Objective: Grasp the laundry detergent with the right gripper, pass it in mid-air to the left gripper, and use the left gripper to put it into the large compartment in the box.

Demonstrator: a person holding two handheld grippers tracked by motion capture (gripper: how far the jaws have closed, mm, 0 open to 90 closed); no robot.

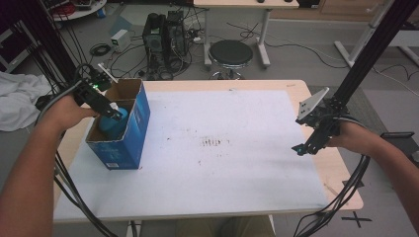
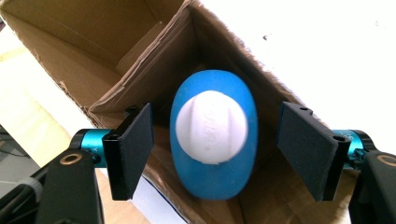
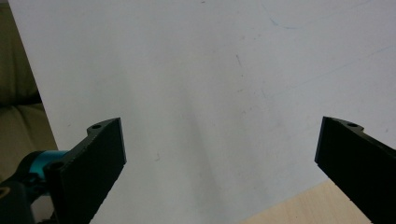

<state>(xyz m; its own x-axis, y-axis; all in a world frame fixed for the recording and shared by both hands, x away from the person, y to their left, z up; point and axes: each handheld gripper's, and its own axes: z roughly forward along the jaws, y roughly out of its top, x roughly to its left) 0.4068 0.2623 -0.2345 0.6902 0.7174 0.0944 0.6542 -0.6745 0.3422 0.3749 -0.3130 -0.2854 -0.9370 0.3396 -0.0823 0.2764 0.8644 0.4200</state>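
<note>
A blue bottle with a white cap [image 2: 212,133] stands in the near compartment of an open blue cardboard box [image 1: 129,133] at the table's left. From above, the bottle [image 1: 111,125] shows as blue inside the box. My left gripper [image 1: 112,112] hangs just over the box mouth. Its pads [image 2: 135,147] stand on either side of the bottle with gaps, so it is open and touches nothing. My right gripper [image 1: 300,148] hovers over the right edge of the white mat [image 1: 222,158]. The right gripper [image 3: 219,161] is wide open with bare mat under it.
The box's far compartment [image 2: 107,32] holds nothing I can see. Beyond the table stand a black stool [image 1: 230,53] and a computer tower [image 1: 163,37] among cables. A black frame post [image 1: 368,54] rises by the right hand. White cloth [image 1: 17,98] lies at the left.
</note>
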